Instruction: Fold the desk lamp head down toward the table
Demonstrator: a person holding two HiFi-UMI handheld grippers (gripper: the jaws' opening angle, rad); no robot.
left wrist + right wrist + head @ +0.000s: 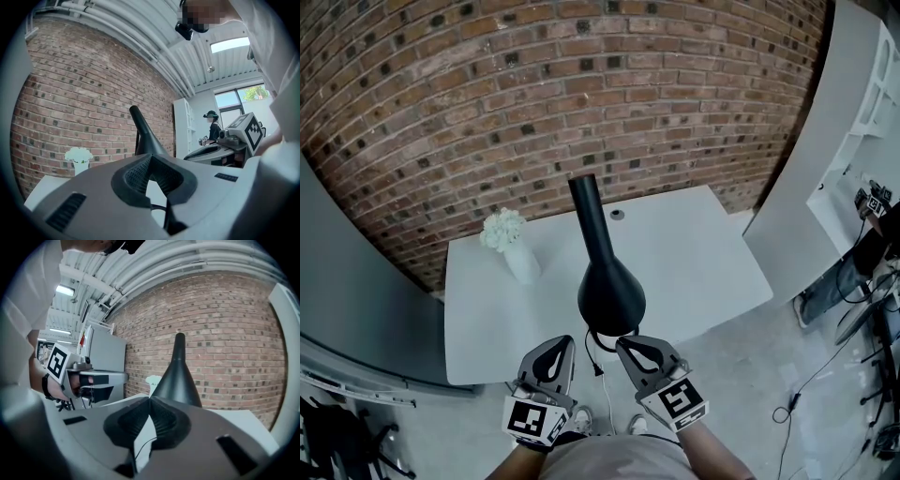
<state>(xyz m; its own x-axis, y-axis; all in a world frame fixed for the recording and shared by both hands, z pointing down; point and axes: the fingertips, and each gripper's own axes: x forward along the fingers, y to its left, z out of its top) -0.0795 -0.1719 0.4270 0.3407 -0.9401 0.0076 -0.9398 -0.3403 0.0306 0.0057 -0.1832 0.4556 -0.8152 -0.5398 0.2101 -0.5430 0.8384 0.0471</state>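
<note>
A black desk lamp stands at the near edge of the white table, its wide bulbous end toward me and its narrow neck slanting up toward the brick wall. My left gripper hangs just below and left of the wide end, jaws together with nothing in them. My right gripper sits just below and right of it, also shut and empty. In the left gripper view the lamp rises behind the closed tips. In the right gripper view the lamp stands right beyond the closed tips.
A white vase of white flowers stands on the table's left side. The lamp's thin cable hangs between the grippers. A brick wall backs the table, with white shelving at the right. A person stands far off.
</note>
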